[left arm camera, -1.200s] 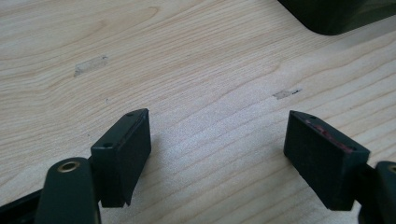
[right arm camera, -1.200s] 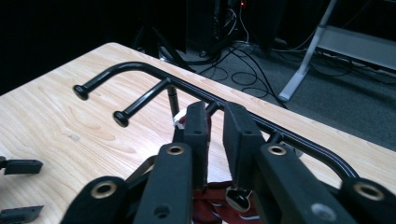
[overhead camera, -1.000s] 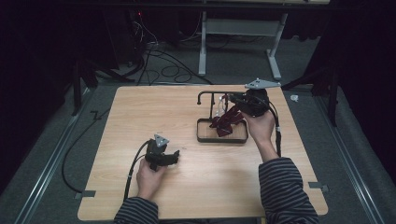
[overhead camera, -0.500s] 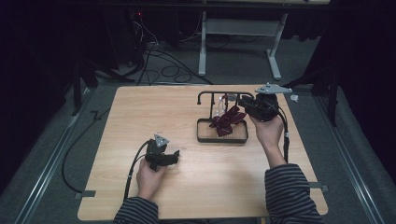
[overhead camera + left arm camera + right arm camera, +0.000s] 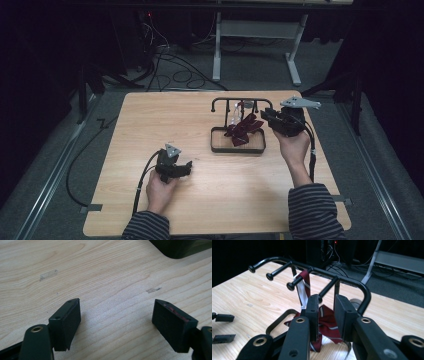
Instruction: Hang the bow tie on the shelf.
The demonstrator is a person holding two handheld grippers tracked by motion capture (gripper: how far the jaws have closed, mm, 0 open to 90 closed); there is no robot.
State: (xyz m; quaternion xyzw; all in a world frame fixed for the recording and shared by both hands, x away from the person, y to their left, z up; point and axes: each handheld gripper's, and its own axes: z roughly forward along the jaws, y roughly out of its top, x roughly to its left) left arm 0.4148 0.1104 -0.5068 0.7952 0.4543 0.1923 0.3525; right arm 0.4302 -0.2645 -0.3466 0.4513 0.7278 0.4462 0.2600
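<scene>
Fingers [image 5: 312,312] parted; one tie [image 5: 325,322], four pegs [image 5: 291,285].

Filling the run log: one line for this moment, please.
left gripper: open, resting on table | right gripper: fingers just opening, nothing gripped, drawn back from rack | maroon striped tie: draped on rack peg into tray

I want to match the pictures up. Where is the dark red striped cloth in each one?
High view: dark red striped cloth right of centre, on the black rack.
Left gripper view: not in it.
Right gripper view: centre, hanging from a peg.
Shared landmark: the wooden table.
</scene>
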